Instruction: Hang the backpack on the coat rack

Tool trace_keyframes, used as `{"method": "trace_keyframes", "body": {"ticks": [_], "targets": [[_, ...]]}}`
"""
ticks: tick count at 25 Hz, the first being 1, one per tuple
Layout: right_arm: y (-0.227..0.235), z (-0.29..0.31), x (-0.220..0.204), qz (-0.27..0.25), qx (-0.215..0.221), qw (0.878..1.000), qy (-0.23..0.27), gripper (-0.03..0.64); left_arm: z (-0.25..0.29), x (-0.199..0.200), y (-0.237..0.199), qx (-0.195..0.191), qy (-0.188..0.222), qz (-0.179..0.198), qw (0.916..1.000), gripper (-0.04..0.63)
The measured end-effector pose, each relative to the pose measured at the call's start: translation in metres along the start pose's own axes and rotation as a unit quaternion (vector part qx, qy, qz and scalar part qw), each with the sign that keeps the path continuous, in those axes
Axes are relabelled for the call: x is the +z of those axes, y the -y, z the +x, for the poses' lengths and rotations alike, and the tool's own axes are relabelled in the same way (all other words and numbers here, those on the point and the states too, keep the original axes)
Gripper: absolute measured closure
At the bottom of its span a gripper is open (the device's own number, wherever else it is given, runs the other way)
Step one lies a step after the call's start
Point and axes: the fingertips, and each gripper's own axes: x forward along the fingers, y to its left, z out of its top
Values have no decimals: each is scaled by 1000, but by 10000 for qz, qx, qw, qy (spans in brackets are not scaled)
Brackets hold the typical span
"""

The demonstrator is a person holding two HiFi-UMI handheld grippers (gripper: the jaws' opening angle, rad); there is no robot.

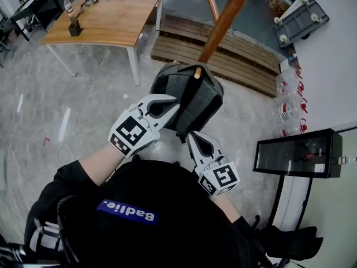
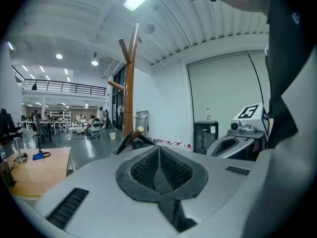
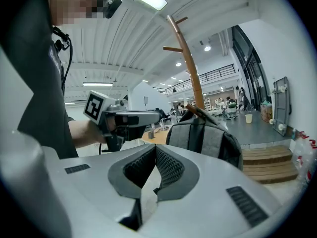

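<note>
Left forearm (image 1: 98, 163) bare, reaching forward and up. The left gripper (image 1: 174, 108) has its white jaws pressed together at the tips with nothing between them, the tips just beside the near left edge of the backpack; contact can't be told. Right gripper (image 1: 191, 135) lower and nearer the body, pointing up at the underside of the pack, its jaws likewise closed tip to tip and empty, a little apart from the fabric. The grey fabric backpack with dark straps (image 1: 209, 94) hangs by its top loop on a short wooden peg (image 1: 197, 71) of the tall brown wooden coat rack (image 1: 223, 18). From the right gripper view the pack (image 3: 208, 138) hangs clear against the pole (image 3: 190, 73). Open grey floor to the left and below. Light wooden table (image 1: 122, 15) stands well apart at upper left. Slatted wooden platform (image 1: 234, 60) lies behind the rack base. Black glass-fronted cabinet (image 1: 295, 152) stands against the white wall on the right.
</note>
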Motion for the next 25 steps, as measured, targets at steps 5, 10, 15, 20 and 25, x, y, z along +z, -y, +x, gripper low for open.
{"method": "trace_keyframes", "body": {"ticks": [5,10,15,20,25], "targets": [[-3,9,26,-71,58,9993,366,611,-13,-7,20,-211,115,-115,9996,586],[-8,14,36,-186,91,9984,529,611,-17,-12,38,-327,140,-228,9991,586],[-9,14,29,-113,101,9988,461,611,-22,-19,46,-410,46,-277,9988,586],[-8,13,30,-100,98,9989,450,611,-24,-20,46,-422,8,-250,9988,586],[-8,14,29,-95,113,9990,431,611,-23,-21,48,-474,4,-257,9985,586]]}}
